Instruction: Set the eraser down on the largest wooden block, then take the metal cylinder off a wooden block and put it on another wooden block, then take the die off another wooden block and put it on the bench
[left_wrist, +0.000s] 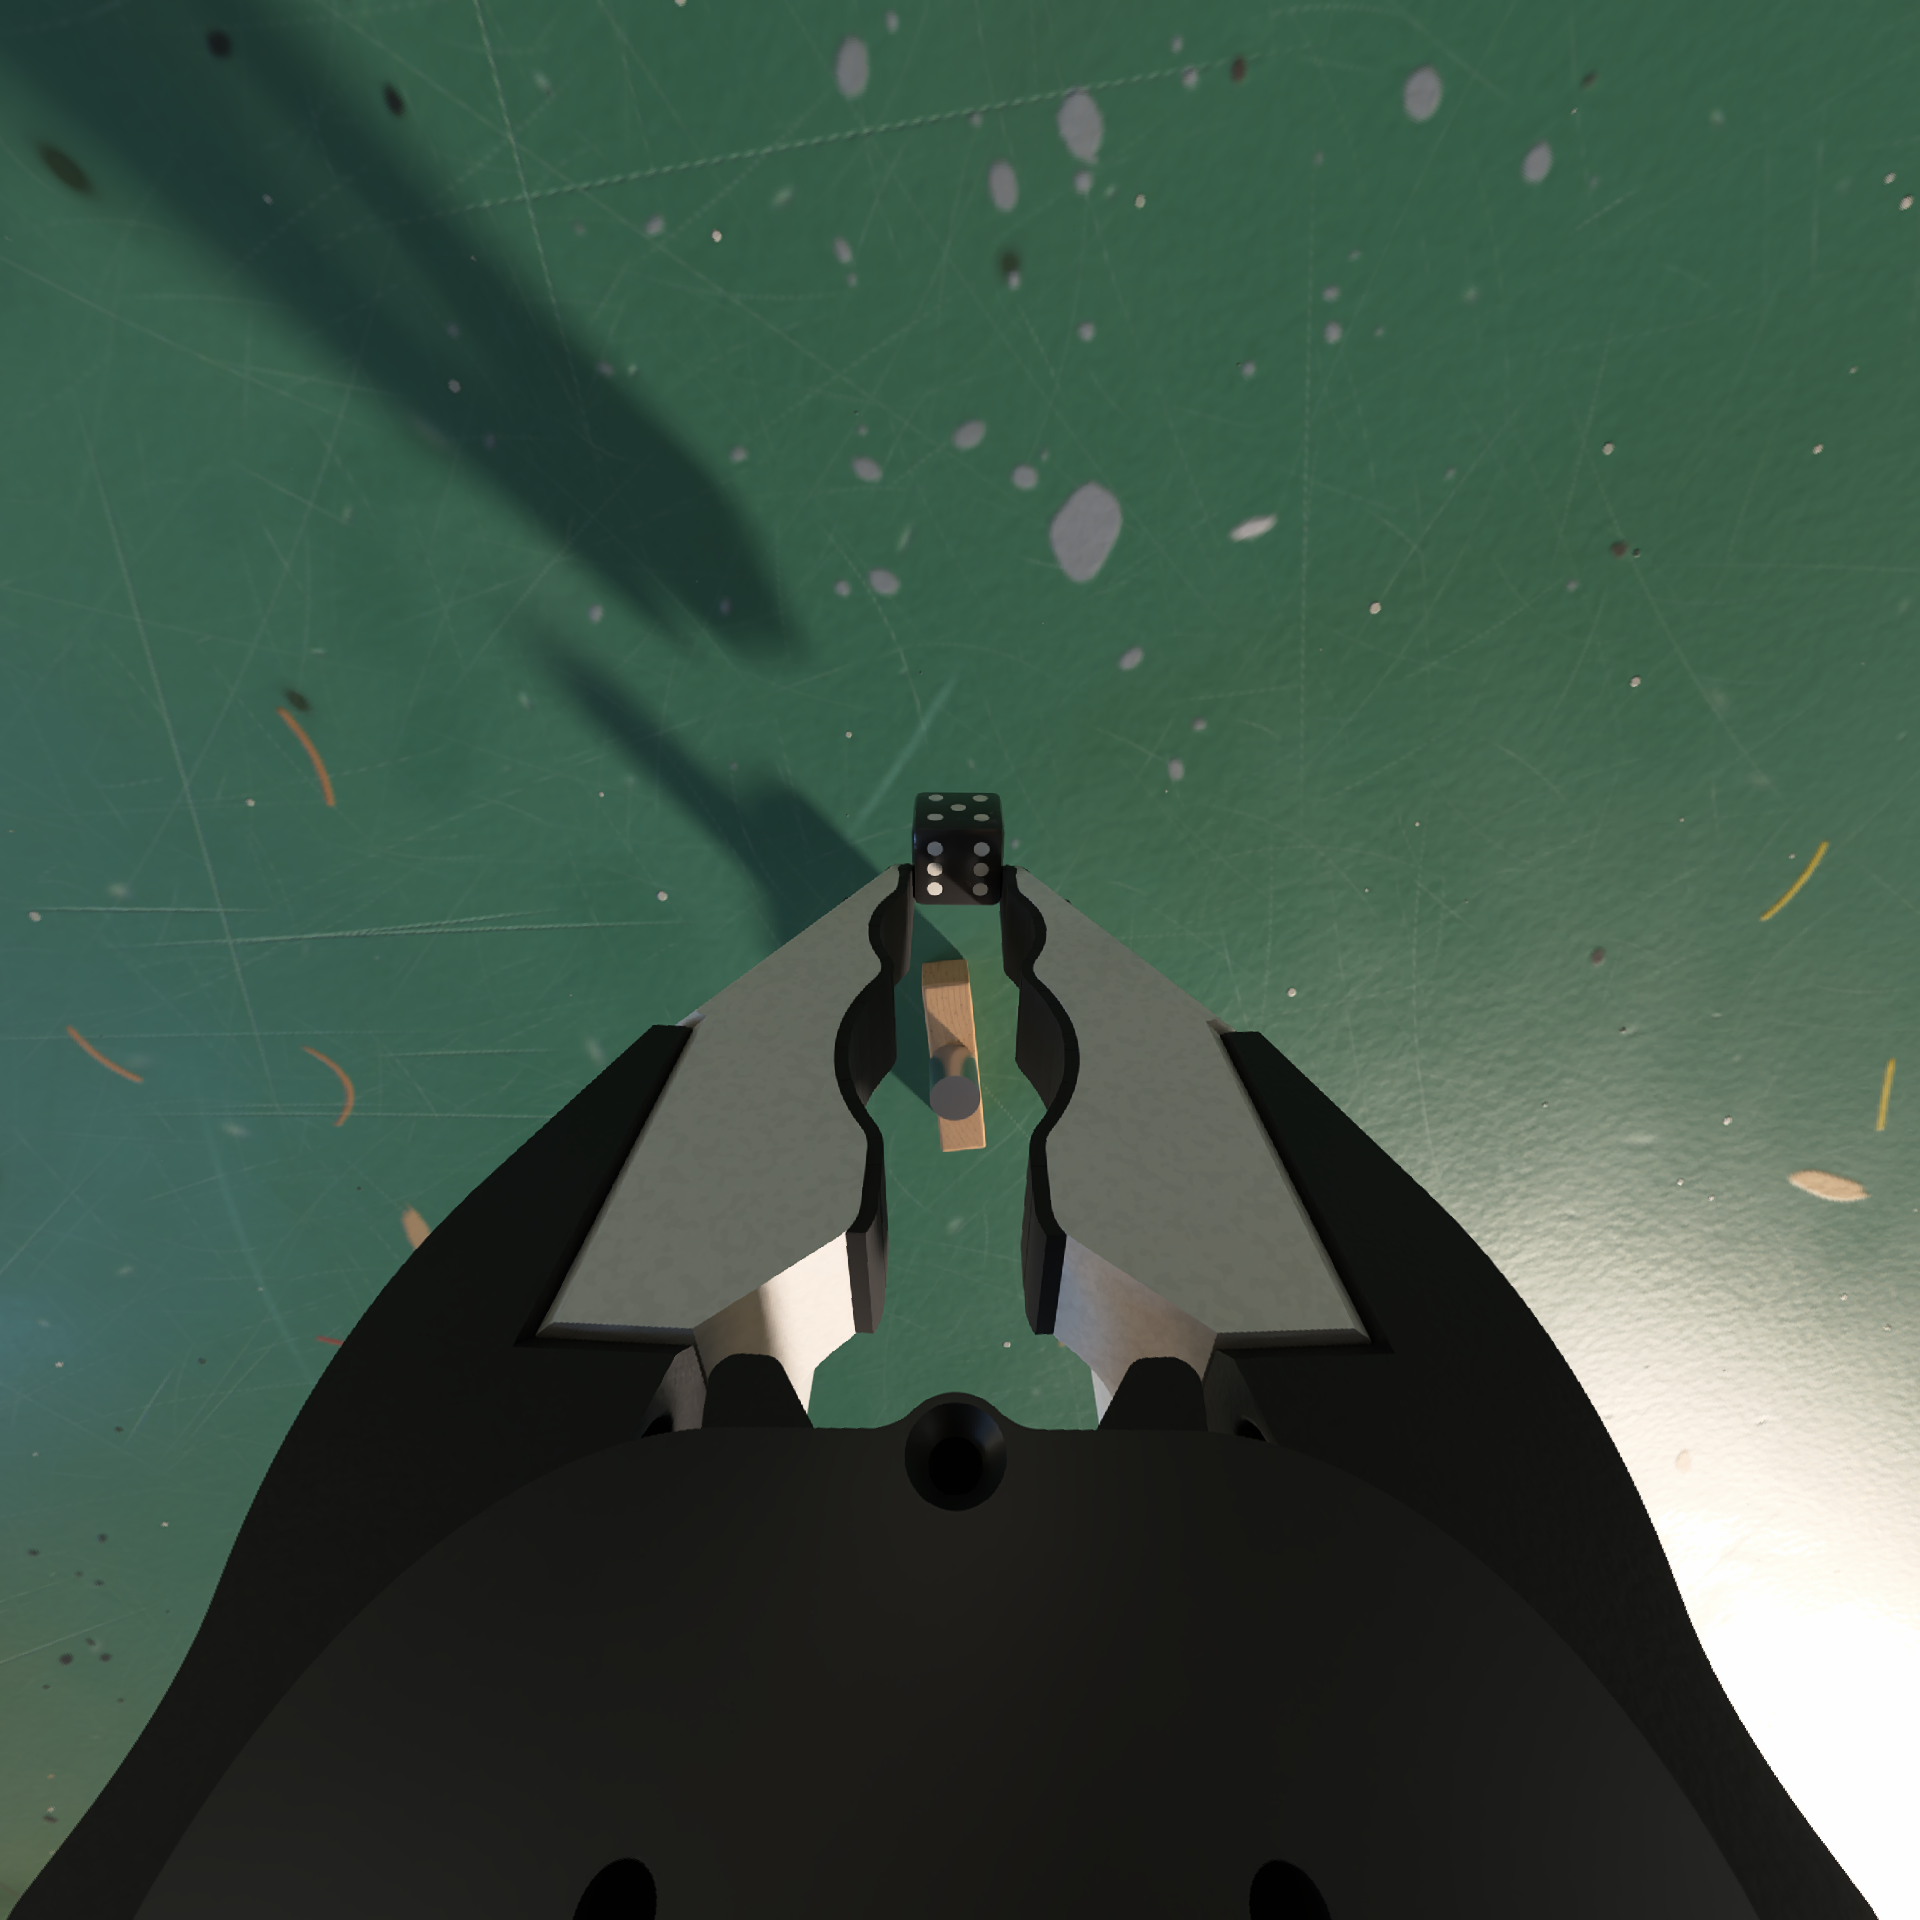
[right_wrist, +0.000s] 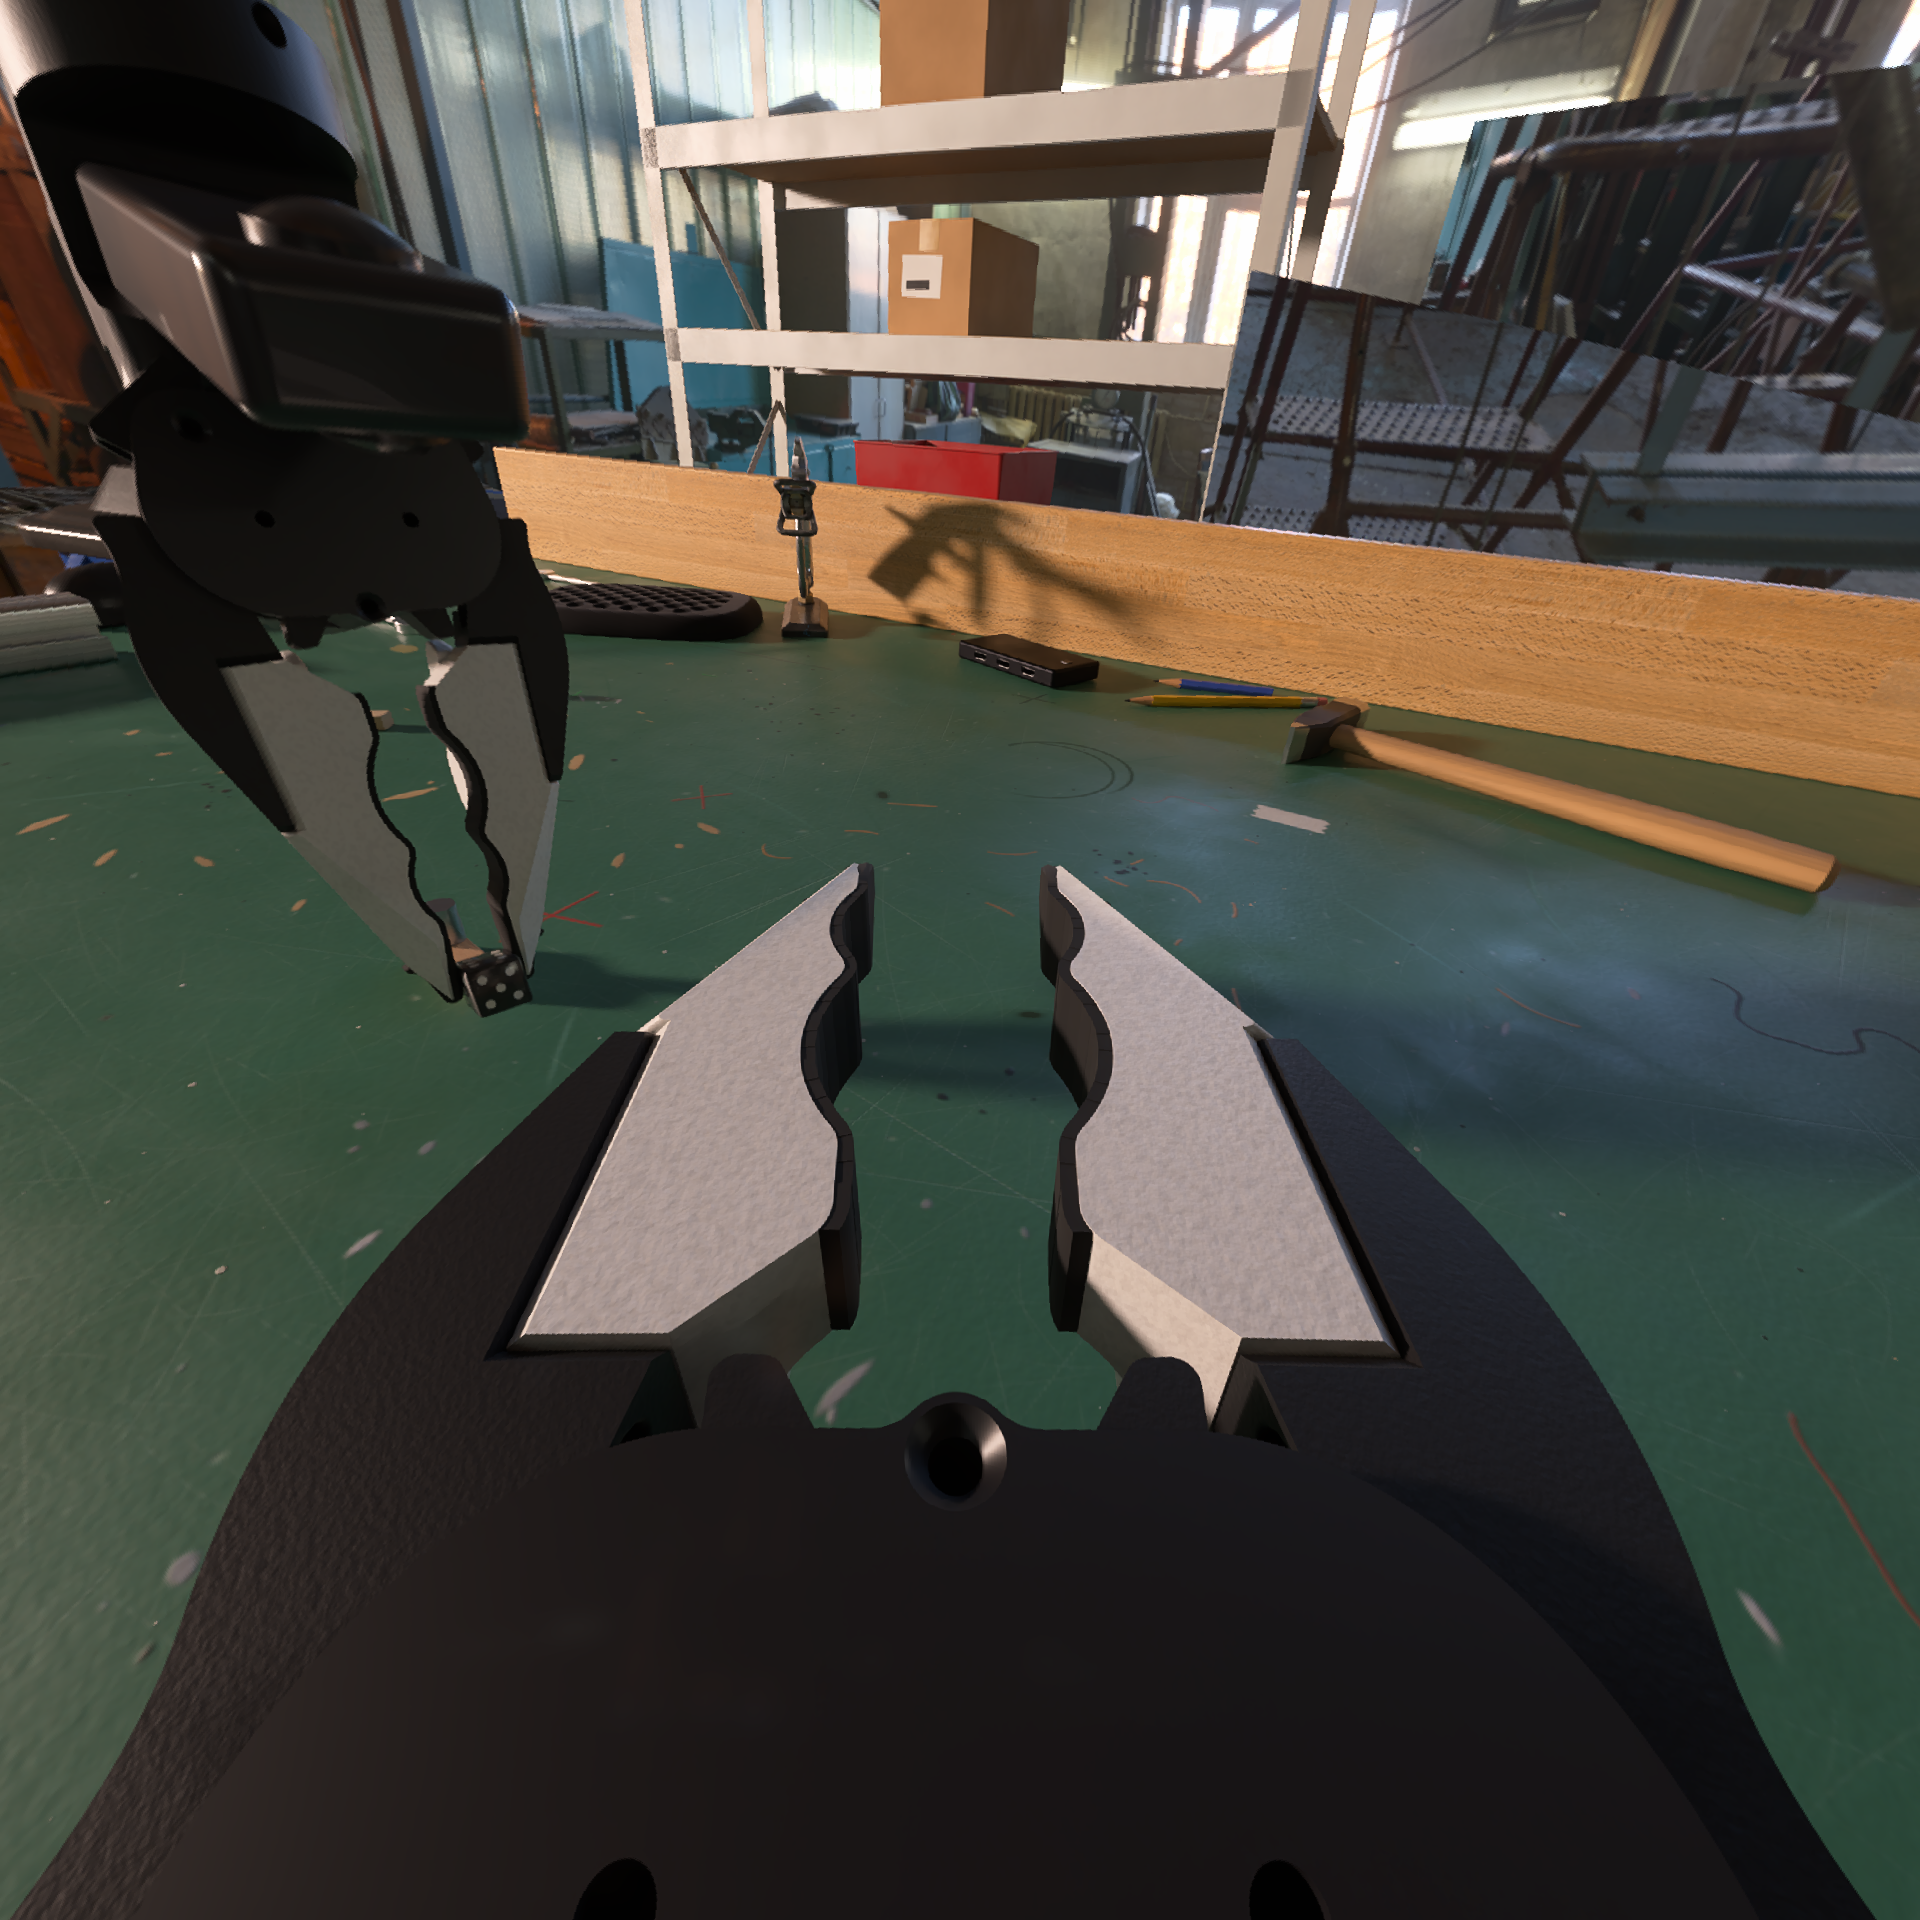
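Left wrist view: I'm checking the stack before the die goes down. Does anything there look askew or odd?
Nothing stands out. The metal cylinder stands upright on its wooden block, and the die sits squarely in the left gripper.

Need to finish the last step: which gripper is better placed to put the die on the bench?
Left. The left gripper already pinches the die just above the bench; the right gripper is open, empty and off to the side.

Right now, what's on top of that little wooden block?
A metal cylinder stands on the wooden block. The left gripper, holding the die, frames it; the fingers hide nothing of the block.
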